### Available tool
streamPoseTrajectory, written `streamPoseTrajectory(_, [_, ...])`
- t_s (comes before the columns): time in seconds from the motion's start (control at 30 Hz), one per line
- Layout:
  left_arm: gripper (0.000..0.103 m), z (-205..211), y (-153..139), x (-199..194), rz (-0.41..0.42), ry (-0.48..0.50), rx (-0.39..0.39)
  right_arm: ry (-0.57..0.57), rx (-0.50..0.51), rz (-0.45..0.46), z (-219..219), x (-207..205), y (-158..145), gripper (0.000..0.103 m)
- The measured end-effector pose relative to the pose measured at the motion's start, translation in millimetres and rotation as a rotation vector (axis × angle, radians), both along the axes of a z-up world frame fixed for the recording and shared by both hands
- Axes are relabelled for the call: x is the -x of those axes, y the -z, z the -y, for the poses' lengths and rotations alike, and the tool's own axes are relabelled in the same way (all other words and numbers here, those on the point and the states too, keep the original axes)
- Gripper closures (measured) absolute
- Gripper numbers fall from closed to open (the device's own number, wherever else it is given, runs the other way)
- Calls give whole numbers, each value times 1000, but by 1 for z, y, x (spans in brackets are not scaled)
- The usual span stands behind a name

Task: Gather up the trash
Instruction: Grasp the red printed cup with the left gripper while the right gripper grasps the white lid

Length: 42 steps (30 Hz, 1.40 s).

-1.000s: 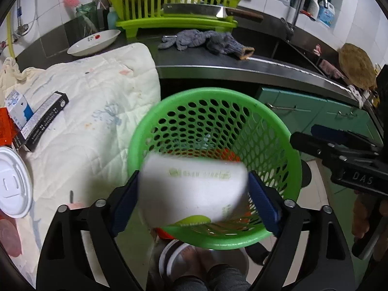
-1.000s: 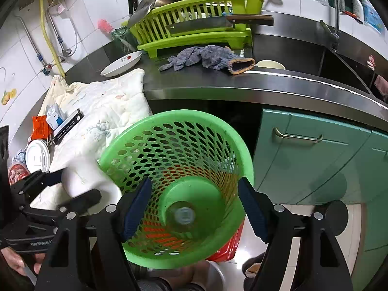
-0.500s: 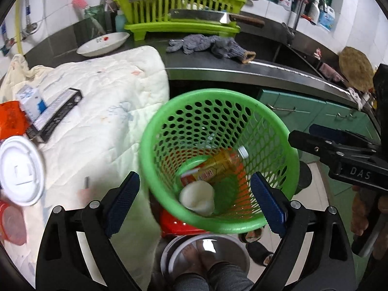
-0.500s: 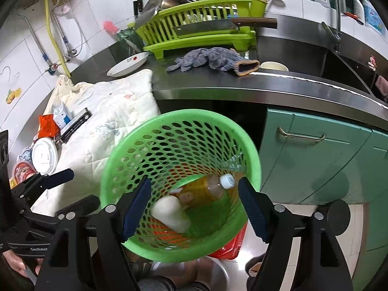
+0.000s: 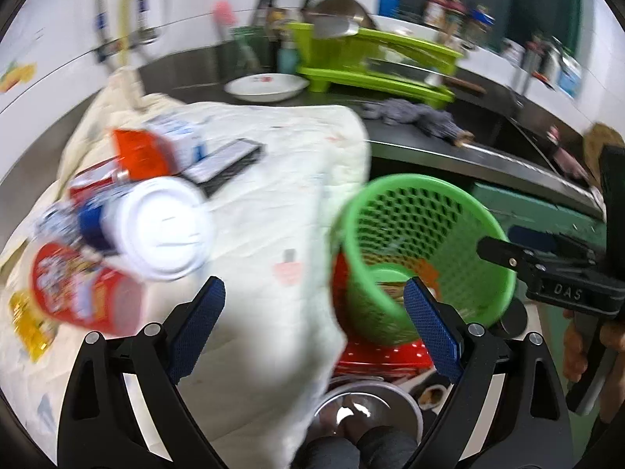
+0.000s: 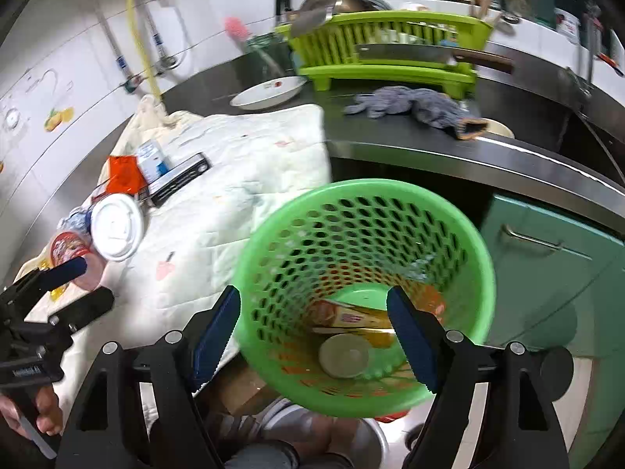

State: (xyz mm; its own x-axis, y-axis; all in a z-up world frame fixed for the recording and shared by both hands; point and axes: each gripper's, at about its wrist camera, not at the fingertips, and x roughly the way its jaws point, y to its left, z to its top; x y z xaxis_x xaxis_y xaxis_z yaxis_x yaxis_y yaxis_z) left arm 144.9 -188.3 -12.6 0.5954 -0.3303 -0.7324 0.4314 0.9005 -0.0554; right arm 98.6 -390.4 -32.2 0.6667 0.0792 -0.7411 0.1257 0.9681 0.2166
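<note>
Both claws wide, empty; green perforated basket with bottle and white cup inside.

White tiled walls rise at the far left, with pipes and a yellow hose fixed to them. A dark steel tabletop runs rightward to what looks like a sink. Green cabinet doors stand beneath it, above a pale floor.
</note>
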Motion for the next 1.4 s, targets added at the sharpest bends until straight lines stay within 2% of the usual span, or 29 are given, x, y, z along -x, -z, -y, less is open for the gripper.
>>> streamPoseTrajectory(0.3, [8,-88,-3,-15,-46,-290,21,-104,-1,9,-46,-23,-4,28])
streamPoseTrajectory(0.53, [6,-154,4,-41,-125,-545,101,-178,-2,12,-74,-39,-5,28])
streamPoseTrajectory(0.6, [6,-164,7,-47,-142,-592,121,-201,3,9,-82,-44,-4,28])
streamPoseTrajectory(0.67, [6,-175,11,-55,-174,-643,173,-221,4,8,-88,-48,-3,28])
streamPoseTrajectory(0.93, [6,-193,31,-85,-273,-762,298,-274,5,-7,-107,-64,4,28])
streamPoseTrajectory(1.1, [6,-194,41,-94,-302,-805,327,-312,10,-18,-119,-75,9,28])
streamPoseTrajectory(1.23, [10,-196,48,-99,-314,-818,339,-348,14,-18,-130,-84,11,28])
streamPoseTrajectory(1.33, [13,-198,50,-100,-307,-793,350,-367,14,-20,-138,-91,11,28])
streamPoseTrajectory(1.4, [19,-198,48,-97,-303,-774,352,-377,7,-22,-144,-96,11,28])
